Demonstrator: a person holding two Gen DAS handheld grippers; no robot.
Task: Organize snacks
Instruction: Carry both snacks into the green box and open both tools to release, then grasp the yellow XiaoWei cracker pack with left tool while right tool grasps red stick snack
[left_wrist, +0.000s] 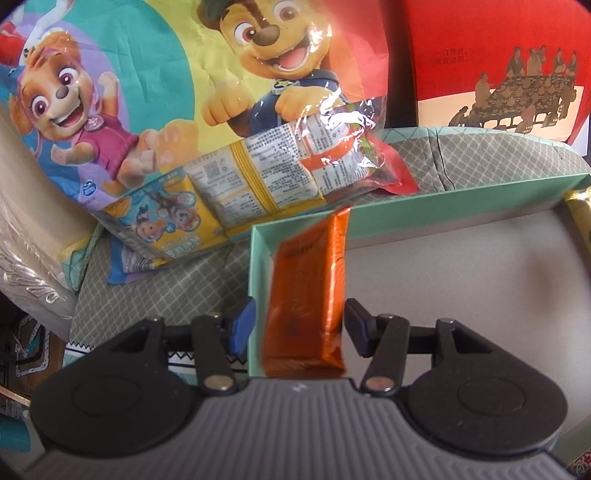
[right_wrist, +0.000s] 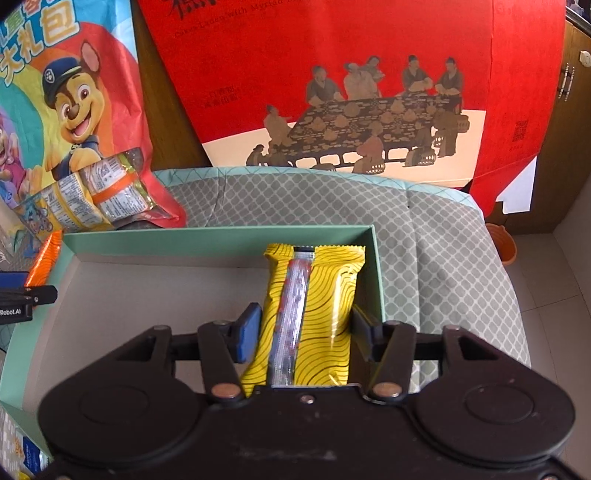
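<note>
orange packet (left_wrist: 308, 295) motion-blurred; its lower end hidden behind gripper body.

Table under grey lattice-print cloth (right_wrist: 436, 236) with mint edging. Directly on cloth — shallow mint box (right_wrist: 221, 236), near middle; cartoon-dog snack bag (left_wrist: 155, 92) at far left, just beside box corner; red gift bag (right_wrist: 332, 85) standing behind, at far edge.
</note>
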